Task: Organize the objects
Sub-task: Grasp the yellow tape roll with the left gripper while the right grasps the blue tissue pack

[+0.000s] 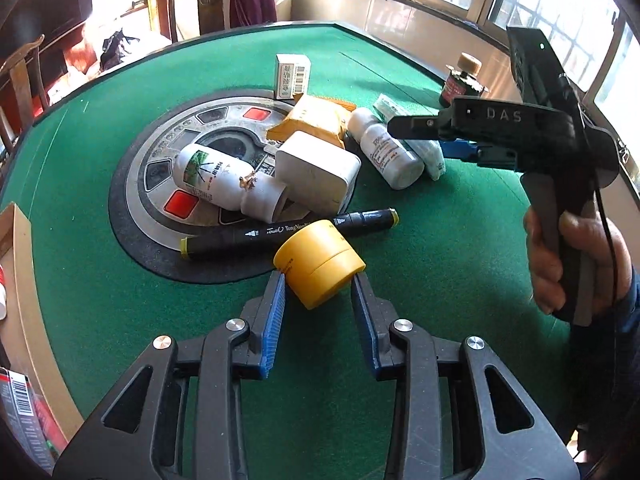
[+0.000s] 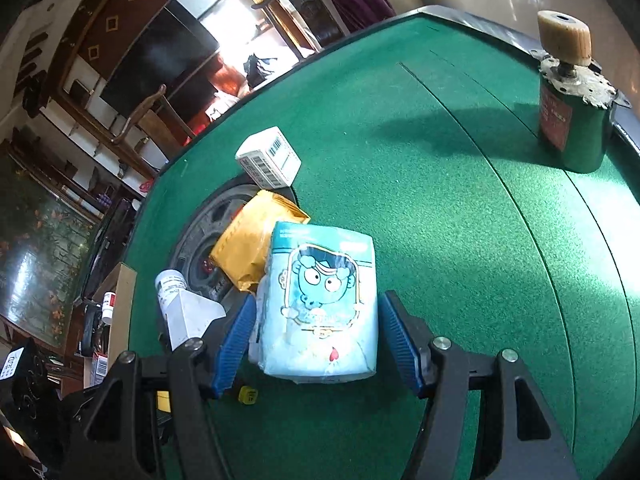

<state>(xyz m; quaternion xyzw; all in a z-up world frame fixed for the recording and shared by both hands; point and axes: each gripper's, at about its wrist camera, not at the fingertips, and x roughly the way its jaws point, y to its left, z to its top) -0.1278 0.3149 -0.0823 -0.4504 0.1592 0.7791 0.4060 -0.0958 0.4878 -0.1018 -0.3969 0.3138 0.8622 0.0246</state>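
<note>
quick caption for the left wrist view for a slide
Left gripper, jaws open, straddles a yellow jar lying beside a black marker on green felt.

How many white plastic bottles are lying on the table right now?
2. One white bottle with a plant label lies on the round centre panel beside the white box. A second white bottle lies right of the box, against the tissue pack. Others may be hidden.

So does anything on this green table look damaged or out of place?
Yes. The dark green bottle near the table's far edge has ragged, torn foil around its neck. The white bottles lie tipped on their sides in the central pile.
</note>
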